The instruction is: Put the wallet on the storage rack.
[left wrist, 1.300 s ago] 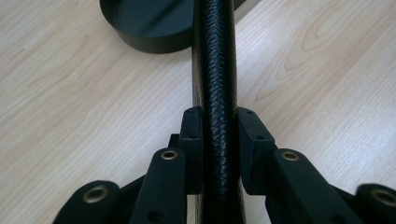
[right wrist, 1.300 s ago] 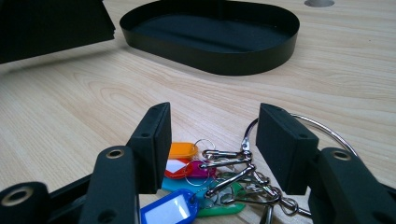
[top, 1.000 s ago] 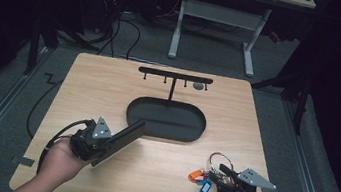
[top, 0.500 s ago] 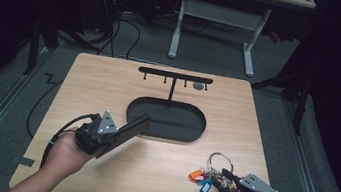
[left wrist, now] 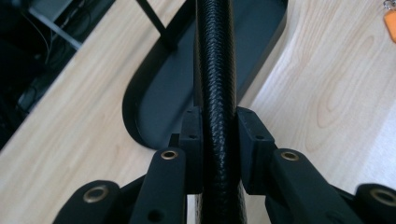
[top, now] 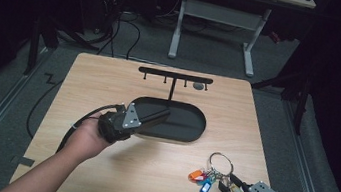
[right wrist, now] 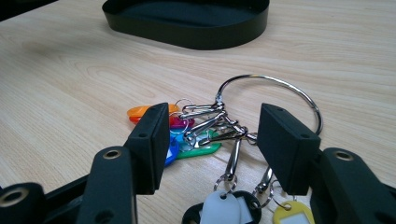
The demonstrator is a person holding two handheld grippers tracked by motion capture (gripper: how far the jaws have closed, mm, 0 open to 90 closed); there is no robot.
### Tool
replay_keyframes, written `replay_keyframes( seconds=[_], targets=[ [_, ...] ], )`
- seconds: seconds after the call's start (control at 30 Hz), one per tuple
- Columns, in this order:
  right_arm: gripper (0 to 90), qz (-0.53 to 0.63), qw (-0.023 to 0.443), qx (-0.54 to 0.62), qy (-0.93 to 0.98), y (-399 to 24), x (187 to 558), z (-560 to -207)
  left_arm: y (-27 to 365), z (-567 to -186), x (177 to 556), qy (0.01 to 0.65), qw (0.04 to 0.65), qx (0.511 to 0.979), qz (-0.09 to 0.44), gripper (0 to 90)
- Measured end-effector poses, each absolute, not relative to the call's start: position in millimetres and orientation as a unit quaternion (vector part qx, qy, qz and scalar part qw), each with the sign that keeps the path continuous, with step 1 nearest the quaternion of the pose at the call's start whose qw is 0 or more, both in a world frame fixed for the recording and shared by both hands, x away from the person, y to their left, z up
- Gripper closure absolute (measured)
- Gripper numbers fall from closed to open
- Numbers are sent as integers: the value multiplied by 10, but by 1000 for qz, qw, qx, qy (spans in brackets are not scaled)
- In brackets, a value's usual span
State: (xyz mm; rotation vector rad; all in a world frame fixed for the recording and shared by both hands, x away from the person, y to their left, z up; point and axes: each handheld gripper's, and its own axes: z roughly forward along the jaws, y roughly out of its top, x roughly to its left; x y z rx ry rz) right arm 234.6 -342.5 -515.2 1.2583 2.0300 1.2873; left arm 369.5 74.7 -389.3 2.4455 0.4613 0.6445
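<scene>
Over the tray (top: pixel 199 130), left gripper (top: pixel 158 117) fingers clamping black strap (left wrist: pixel 215 70), right gripper (top: pixel 226 184) fingers apart around key bunch (top: pixel 208 174).

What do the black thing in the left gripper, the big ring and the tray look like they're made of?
The black strap, clamped in the left gripper, looks like braided leather or imitation: matte, woven grain. The big ring looks like polished steel, with bright reflections. The oval tray seems to be matte black painted metal, thin-walled, though plastic is possible.
</scene>
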Motion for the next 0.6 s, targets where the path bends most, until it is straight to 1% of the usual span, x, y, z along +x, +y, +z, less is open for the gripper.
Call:
replay_keyframes(
  seconds=[0.37,0.6],
  targets=[
    [452,466,213,449,732,-3407,2351,-5153,373,-3873,3960,97,272,914,283,745],
    [454,466,212,447,734,-3403,2355,-5157,178,-3926,4130,70,260,914,303,744]
  ],
)
